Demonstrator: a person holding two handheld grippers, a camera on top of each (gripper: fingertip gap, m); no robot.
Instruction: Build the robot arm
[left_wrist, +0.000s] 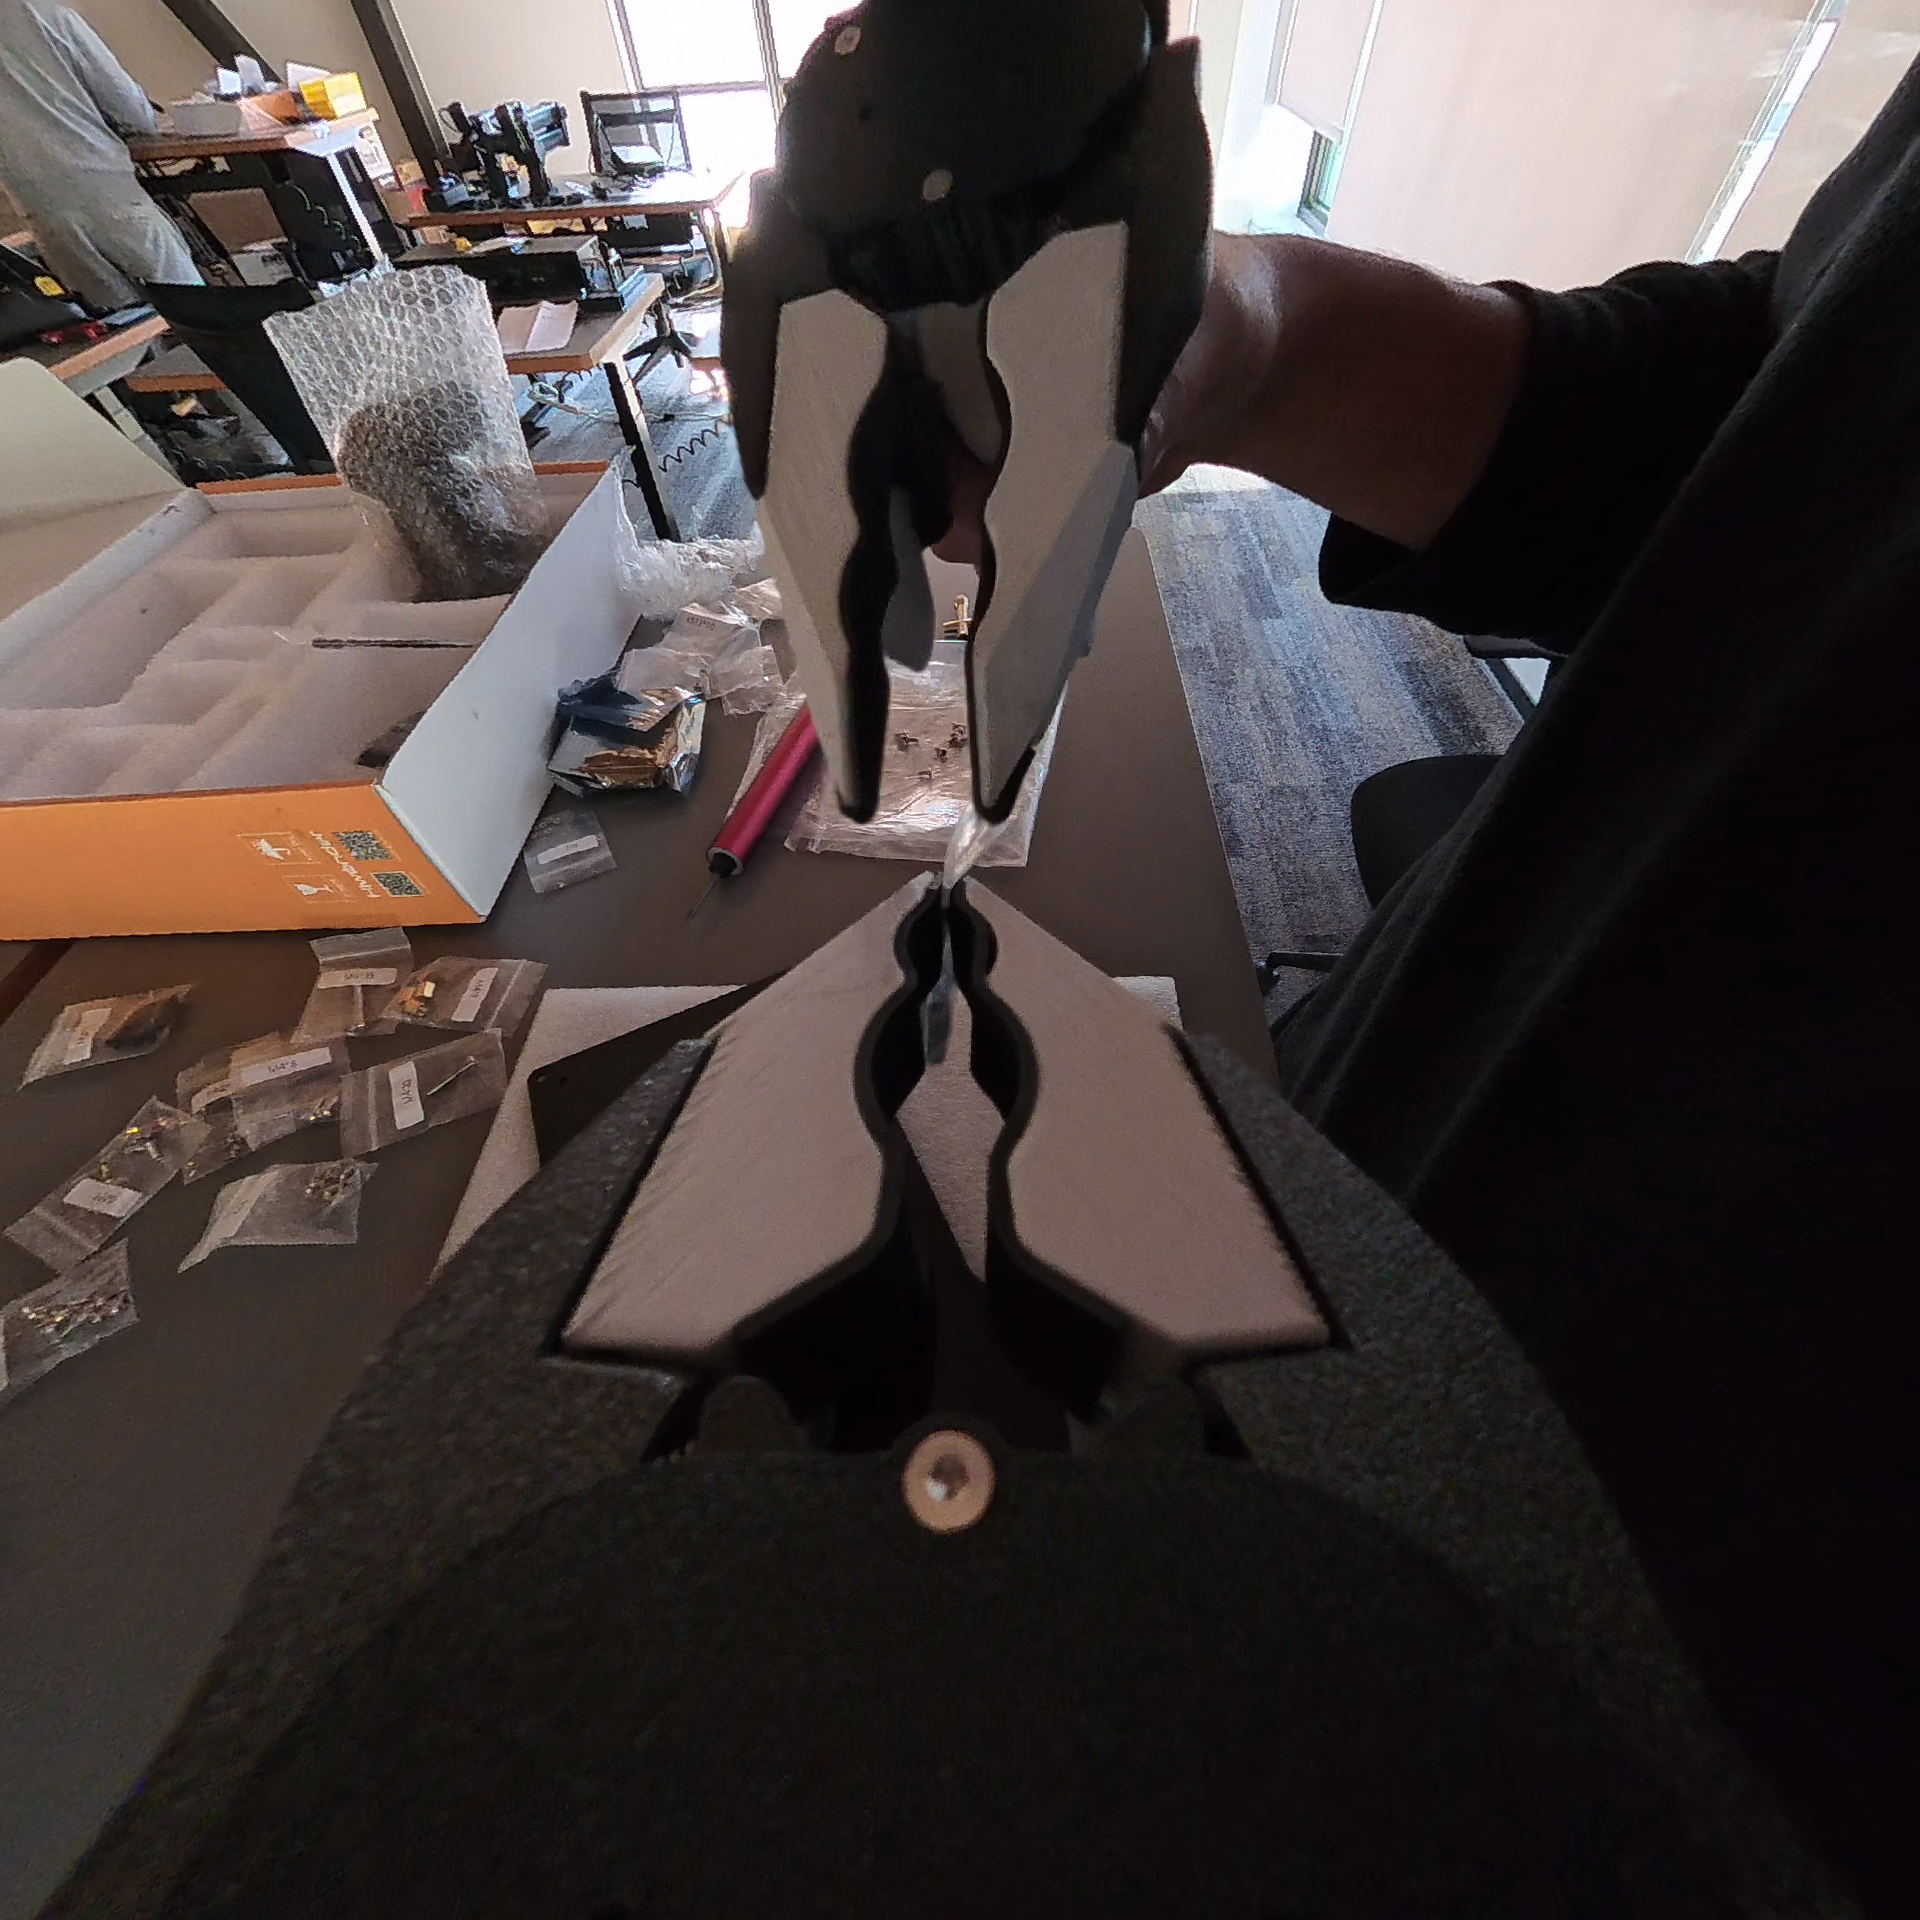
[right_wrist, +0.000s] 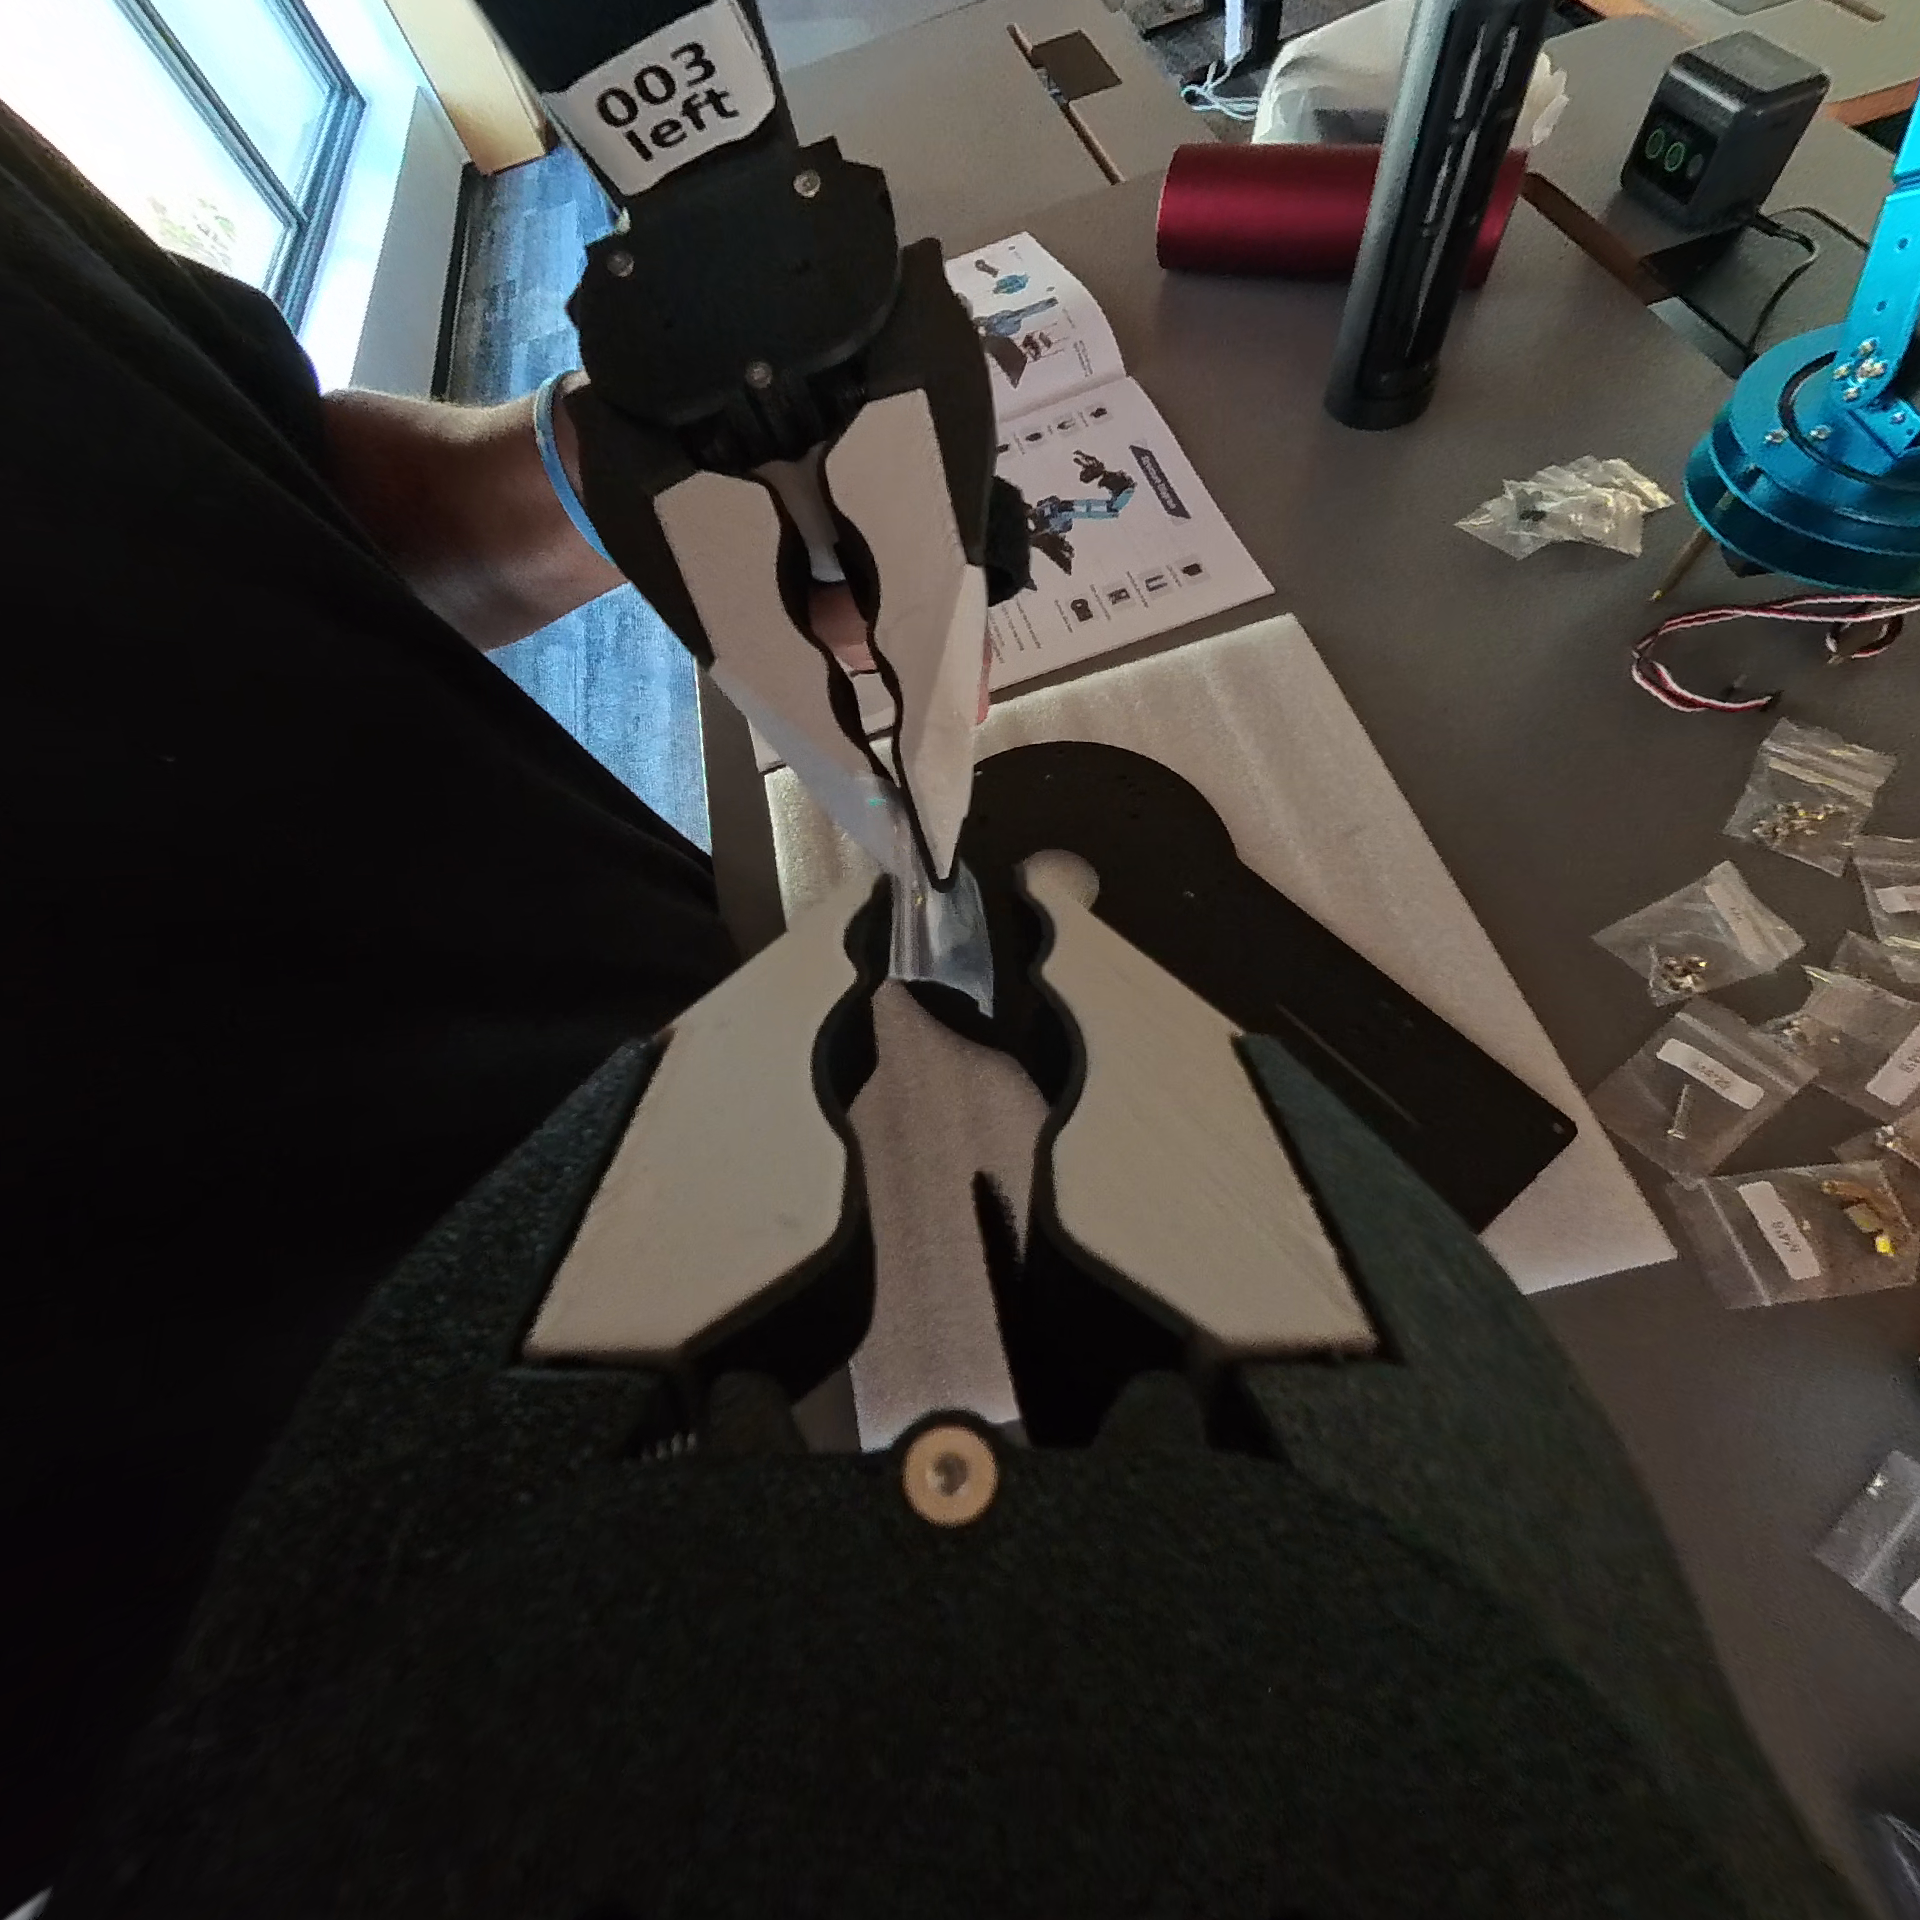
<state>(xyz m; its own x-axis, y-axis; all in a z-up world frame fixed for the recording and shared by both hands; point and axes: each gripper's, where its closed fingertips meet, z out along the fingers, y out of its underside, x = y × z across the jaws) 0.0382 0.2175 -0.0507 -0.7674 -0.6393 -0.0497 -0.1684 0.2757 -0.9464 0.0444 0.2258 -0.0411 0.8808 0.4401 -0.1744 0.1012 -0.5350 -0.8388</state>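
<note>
At the left edge of the left wrist view, small clear bags of screws (left_wrist: 281, 1101) lie scattered on the dark worktop (left_wrist: 208, 1455), below an orange-sided box (left_wrist: 239, 852) with white foam inside and a roll of bubble wrap (left_wrist: 416, 416) standing in it. To its right a red-handled tool (left_wrist: 758, 790) lies near the frame's centre. In the middle, the left gripper (left_wrist: 940, 888) has its jaws clenched on a small clear plastic bag (left_wrist: 961, 847), which is held up off the worktop between the two grippers. Just above it, the right gripper (left_wrist: 920, 800) points down with its jaws parted, one tip touching the bag. In the right wrist view, the same bag (right_wrist: 940, 935) sits at centre, between the right gripper's (right_wrist: 951, 899) spread jaws. A black plate (right_wrist: 1247, 966) on white foam lies right of centre, an open booklet (right_wrist: 1101, 468) above it, and a blue robot base (right_wrist: 1808, 447) at the far right.
</note>
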